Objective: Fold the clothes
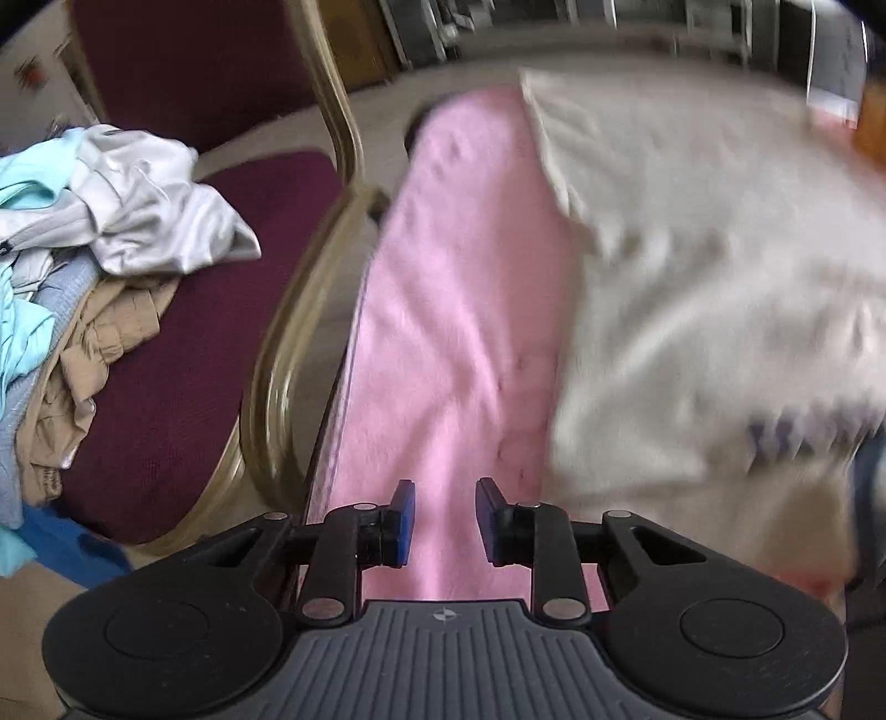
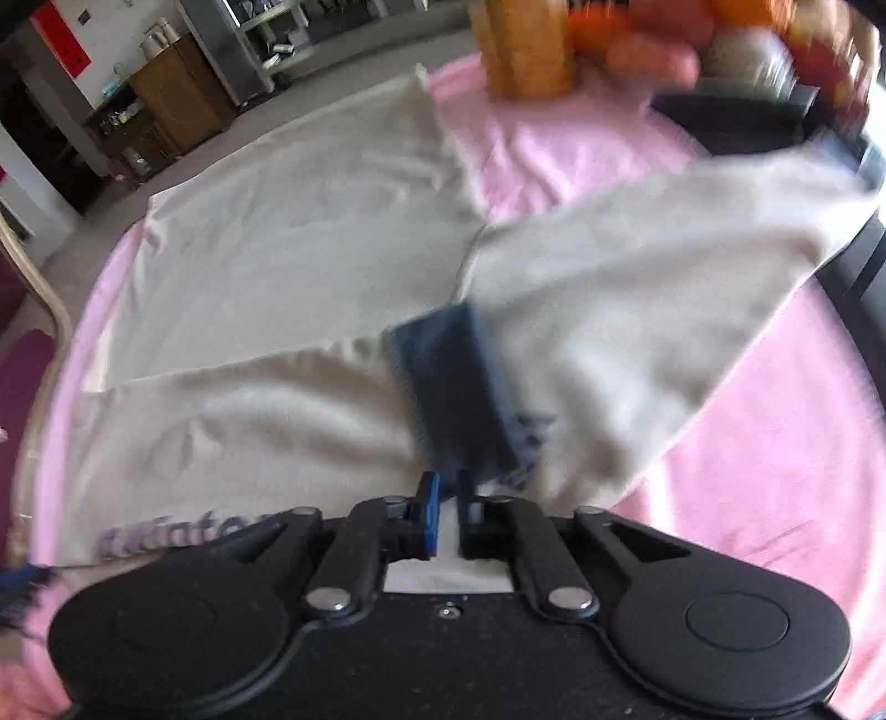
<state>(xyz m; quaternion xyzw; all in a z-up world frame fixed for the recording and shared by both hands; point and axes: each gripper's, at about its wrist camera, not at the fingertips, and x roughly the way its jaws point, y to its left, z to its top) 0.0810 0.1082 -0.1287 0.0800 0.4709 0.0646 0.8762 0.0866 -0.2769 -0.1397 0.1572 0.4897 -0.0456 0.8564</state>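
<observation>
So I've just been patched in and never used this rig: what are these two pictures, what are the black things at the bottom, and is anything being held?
Each picture comes from a camera mounted on a hand-held claw, looking forward along its two fingers. A person carries one claw in each hand; there is no robot arm.

The left wrist view shows the left claw with its blue pads apart and nothing between them, over a pink cloth covering the table. Beside it stands a maroon chair heaped with a pile of unfolded clothes.

The right wrist view shows the right claw pinched shut on the white garment, near its dark blue collar. The garment lies spread on the pink cloth, one sleeve reaching to the right. At the table's far edge are blurred orange items; I cannot tell what they are.
</observation>
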